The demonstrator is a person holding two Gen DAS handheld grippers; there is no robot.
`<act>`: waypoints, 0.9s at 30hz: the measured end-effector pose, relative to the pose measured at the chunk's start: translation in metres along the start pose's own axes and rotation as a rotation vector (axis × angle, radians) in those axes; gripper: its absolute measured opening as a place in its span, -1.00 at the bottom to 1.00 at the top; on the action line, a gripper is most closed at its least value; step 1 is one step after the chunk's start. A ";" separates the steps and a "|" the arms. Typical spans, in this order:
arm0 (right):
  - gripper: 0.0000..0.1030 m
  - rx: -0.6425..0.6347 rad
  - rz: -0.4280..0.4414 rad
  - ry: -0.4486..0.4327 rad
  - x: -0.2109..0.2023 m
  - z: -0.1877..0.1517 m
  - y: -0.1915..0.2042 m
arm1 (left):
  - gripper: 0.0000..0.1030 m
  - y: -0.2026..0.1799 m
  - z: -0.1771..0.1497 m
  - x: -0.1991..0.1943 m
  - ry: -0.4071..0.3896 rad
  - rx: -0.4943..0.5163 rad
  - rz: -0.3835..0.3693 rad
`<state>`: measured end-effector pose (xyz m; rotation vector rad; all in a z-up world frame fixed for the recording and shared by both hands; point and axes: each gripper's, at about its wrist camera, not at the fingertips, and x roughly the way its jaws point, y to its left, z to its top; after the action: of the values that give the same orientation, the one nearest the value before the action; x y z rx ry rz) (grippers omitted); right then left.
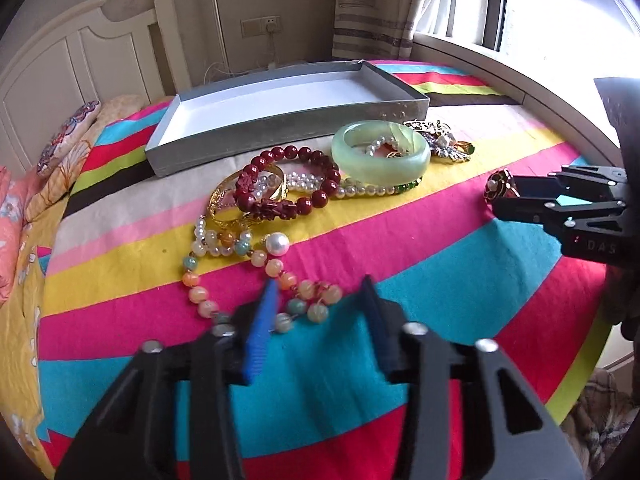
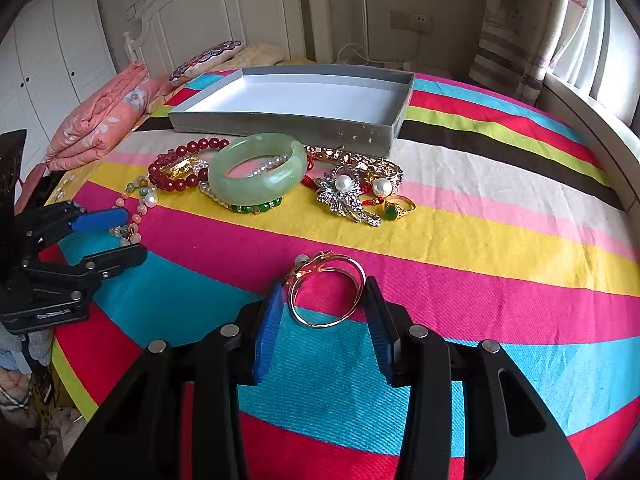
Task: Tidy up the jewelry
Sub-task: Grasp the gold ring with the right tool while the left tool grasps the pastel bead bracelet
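Box (image 1: 280, 132) in L wrist view: 1 grey tray w/ white floor, nothing in it, jewelry pile just in front. L gripper (image 1: 320, 296) fingers straddle pastel bead necklace (image 1: 248, 280), pads not pressing yet. R wrist view: R gripper (image 2: 322, 294) clamped on 1 gold bangle (image 2: 328, 292); 1 jade bangle (image 2: 256, 172), 1 brooch (image 2: 344, 200), 1 green-stone ring (image 2: 398, 208) near tray.

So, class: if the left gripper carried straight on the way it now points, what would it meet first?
Most likely the pastel multicoloured bead necklace, which already lies between the left gripper fingers. Past it comes the striped bedspread, though the fisheye view leaves depth uncertain.
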<state>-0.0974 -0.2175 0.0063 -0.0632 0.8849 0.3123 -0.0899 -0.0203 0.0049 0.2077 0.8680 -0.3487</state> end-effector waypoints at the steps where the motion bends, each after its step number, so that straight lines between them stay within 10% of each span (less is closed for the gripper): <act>1: -0.20 -0.005 -0.004 -0.003 0.000 0.000 0.001 | -0.64 0.002 -0.001 -0.001 -0.001 -0.001 0.007; 27: -0.22 0.016 0.109 -0.109 -0.025 0.002 0.006 | -0.83 0.016 -0.006 -0.060 -0.137 -0.076 0.134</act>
<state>-0.1124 -0.2172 0.0269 0.0175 0.7840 0.4068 -0.1235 0.0092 0.0484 0.1684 0.7269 -0.2014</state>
